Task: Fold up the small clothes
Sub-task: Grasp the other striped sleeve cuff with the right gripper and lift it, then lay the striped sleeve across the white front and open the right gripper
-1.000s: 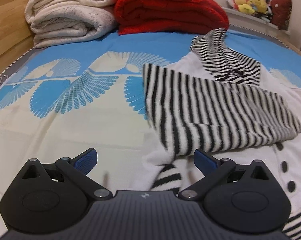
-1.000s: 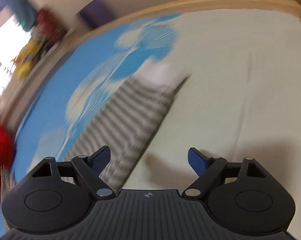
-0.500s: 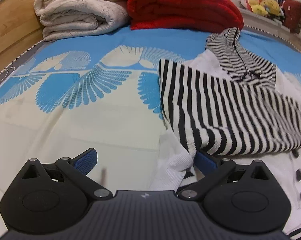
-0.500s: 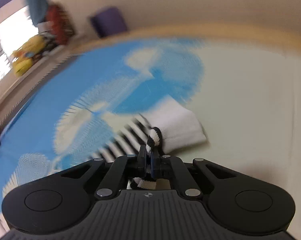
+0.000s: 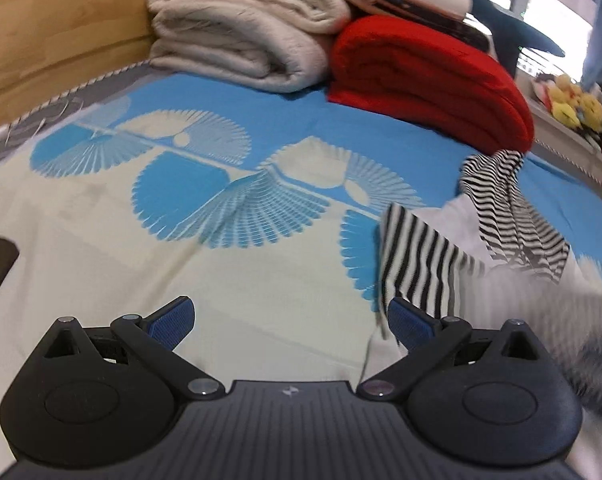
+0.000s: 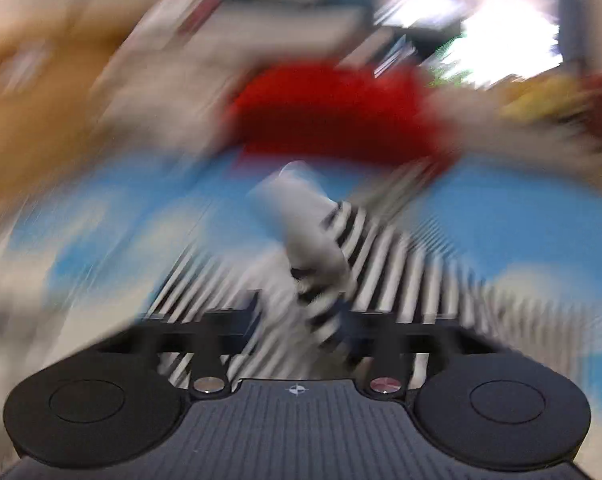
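Striped garment [image 5: 429,264] lies on the bedspread [image 5: 101,248], in front of the red blanket [image 5: 421,80]. Left gripper [image 5: 291,316] released, empty, beside its edge. Right gripper [image 6: 297,320] has just been opening; sleeve [image 6: 313,248] between parted fingers, likely dropped across as a fold.

Your left tool [image 5: 291,322] points downward and forward with its jaws spread wide, and the blue pads [image 5: 172,320] grip nothing. Your right tool [image 6: 301,320] is heavily blurred; its jaws have just been opening and now stand partly apart, with a bunched bit of striped cloth [image 6: 321,264] between them. Whether the pads press on it cannot be told.
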